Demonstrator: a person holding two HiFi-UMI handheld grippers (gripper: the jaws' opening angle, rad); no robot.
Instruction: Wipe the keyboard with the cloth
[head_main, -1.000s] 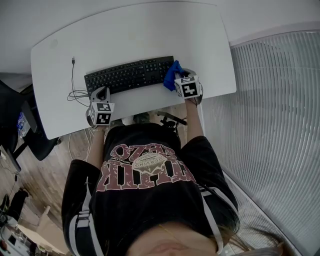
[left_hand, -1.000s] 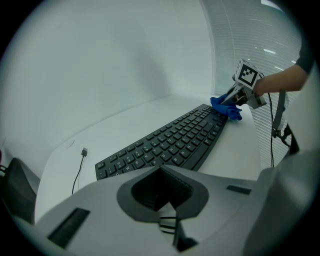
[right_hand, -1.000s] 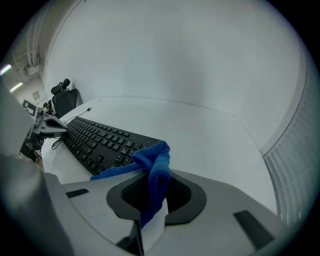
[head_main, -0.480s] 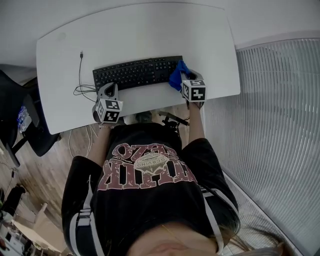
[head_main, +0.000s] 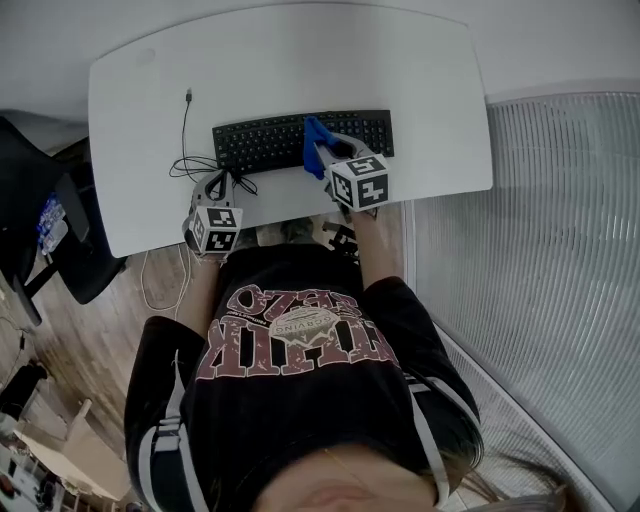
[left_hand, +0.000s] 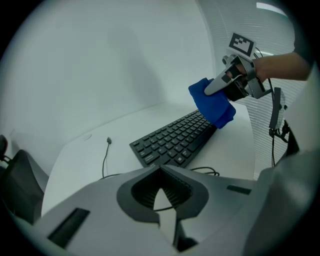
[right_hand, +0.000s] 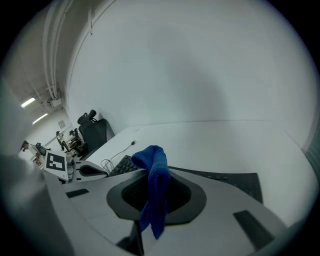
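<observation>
Right gripper, jaws clamped on the cloth, meets the keyboard. Left gripper waits beside it, jaws together, empty. A hard sweep could shove the unheld keyboard.

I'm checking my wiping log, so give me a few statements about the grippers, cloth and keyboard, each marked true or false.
1. The right gripper is shut on the cloth. True.
2. The cloth is at the right end of the keyboard. False: it is at the keyboard's middle.
3. The left gripper grips the cable. False: its jaws are shut on nothing, near the keyboard's left end.
4. The cable's plug lies loose on the table. True.
5. A mouse sits beside the keyboard. False: no mouse shows.
</observation>
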